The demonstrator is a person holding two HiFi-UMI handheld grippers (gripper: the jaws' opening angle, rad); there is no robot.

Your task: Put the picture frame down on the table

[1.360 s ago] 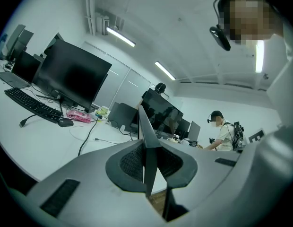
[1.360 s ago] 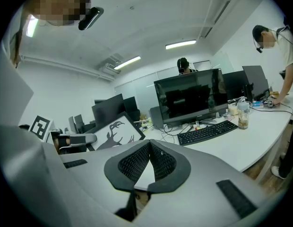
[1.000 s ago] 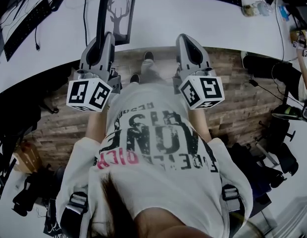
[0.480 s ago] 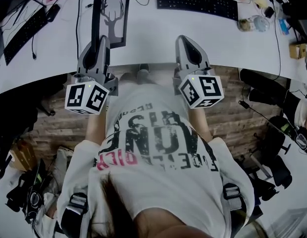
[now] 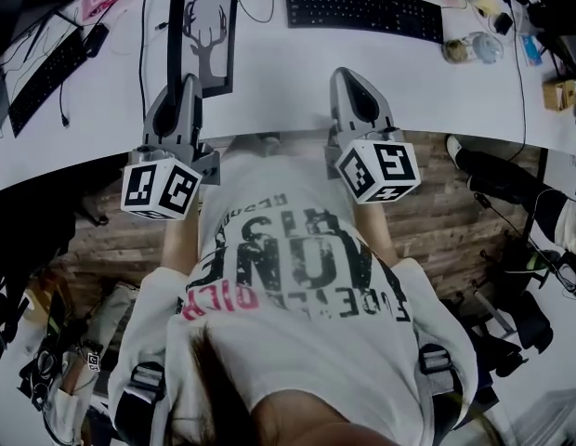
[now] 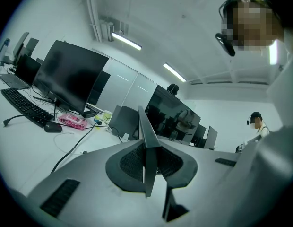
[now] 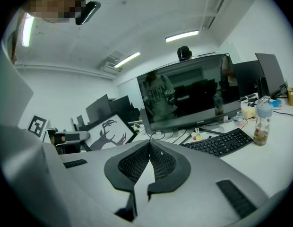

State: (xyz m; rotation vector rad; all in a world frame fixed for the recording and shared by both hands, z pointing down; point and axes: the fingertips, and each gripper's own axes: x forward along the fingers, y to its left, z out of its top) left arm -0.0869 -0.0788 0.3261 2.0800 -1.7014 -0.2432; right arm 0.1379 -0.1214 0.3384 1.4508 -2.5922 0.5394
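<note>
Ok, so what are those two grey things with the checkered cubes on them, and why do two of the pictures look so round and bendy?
A person holds a grey grabbing tool in each hand. The cubes with square patterns are part of the tools. The head view comes from a camera on the person's head, looking down past their white printed T-shirt. The other two pictures come from small cameras riding on each tool and looking along its jaws. Their wide lenses bend everything round.

The left tool pinches a black picture frame with a deer silhouette by its edge, over the white table. The right tool is closed and holds nothing. On the table are a black keyboard and a big dark monitor.
</note>
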